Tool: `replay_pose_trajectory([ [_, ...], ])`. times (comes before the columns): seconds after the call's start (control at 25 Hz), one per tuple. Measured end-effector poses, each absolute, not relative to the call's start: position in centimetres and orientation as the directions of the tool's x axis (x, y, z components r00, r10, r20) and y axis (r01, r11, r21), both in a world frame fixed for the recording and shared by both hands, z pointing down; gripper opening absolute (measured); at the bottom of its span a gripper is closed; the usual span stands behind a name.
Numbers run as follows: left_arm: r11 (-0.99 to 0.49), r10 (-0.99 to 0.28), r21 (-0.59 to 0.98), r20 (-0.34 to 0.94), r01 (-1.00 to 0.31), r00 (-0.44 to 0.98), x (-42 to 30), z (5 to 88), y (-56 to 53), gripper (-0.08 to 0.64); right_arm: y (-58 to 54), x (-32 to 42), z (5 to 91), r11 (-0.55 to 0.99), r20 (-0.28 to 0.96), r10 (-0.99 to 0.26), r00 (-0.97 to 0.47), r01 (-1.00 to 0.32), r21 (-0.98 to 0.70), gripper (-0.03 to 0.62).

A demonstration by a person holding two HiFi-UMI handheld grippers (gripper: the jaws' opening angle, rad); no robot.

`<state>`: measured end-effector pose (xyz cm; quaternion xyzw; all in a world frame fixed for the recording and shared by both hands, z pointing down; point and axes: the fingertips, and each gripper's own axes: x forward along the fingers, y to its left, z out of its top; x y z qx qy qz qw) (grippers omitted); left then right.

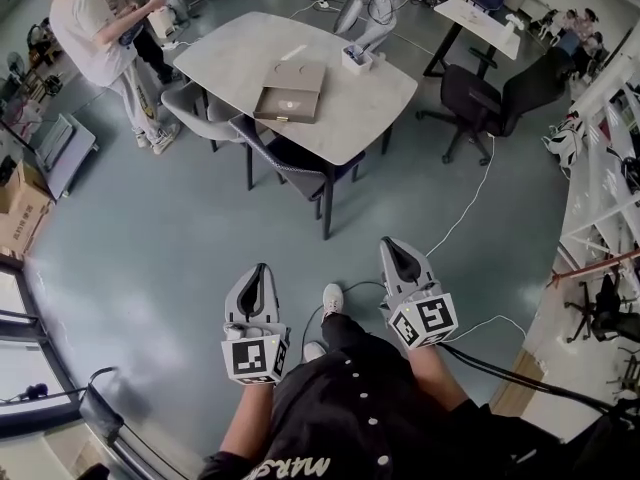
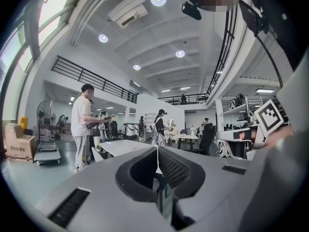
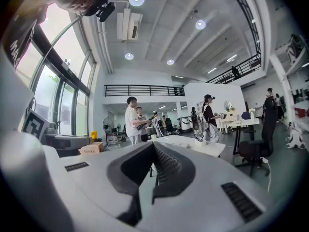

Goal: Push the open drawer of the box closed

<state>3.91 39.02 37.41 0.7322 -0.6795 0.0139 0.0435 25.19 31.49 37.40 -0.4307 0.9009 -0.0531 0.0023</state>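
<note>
Clearly short of the tabletop (image 1: 230, 53), both tools are held level over the grey floor (image 1: 150, 258), just ahead of the person's dark shirt. The left hand-held gripper (image 1: 262, 268) has its jaws pressed together with nothing between them. The right hand-held gripper (image 1: 392, 244) is likewise closed tight and empty. They sit side by side, apart from each other.

The flat tan box (image 1: 296, 74) lies near the middle of the pale tabletop, well away from both grippers, with its drawer (image 1: 283, 106) drawn out on the side nearer the person. A small white box (image 1: 356, 58) sits further back to the right, apart from it. A dark grey chair (image 1: 300, 163) is tucked against the near edge. A black office chair (image 1: 480, 98) stands to the right. A bystander in a white top (image 1: 90, 33) stands to the left.
</note>
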Motion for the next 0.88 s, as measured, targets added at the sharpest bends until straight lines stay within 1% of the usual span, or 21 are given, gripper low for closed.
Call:
replay_pose_trajectory([
  [0.52, -0.05, -0.996, 0.019, 0.075, -0.999, 0.051, 1.9, 36.5, 28.1, 0.017, 19.7, 23.2, 36.0, 0.641, -0.002, -0.765, -0.645, -0.76, -0.103, -0.003],
  [0.88, 0.005, -0.997, 0.018, 0.073, -1.0, -0.003, 1.2, 36.4, 22.9, 0.016, 13.4, 22.6, 35.9, 0.67, -0.012, -0.74, -0.672, -0.735, -0.105, -0.003],
])
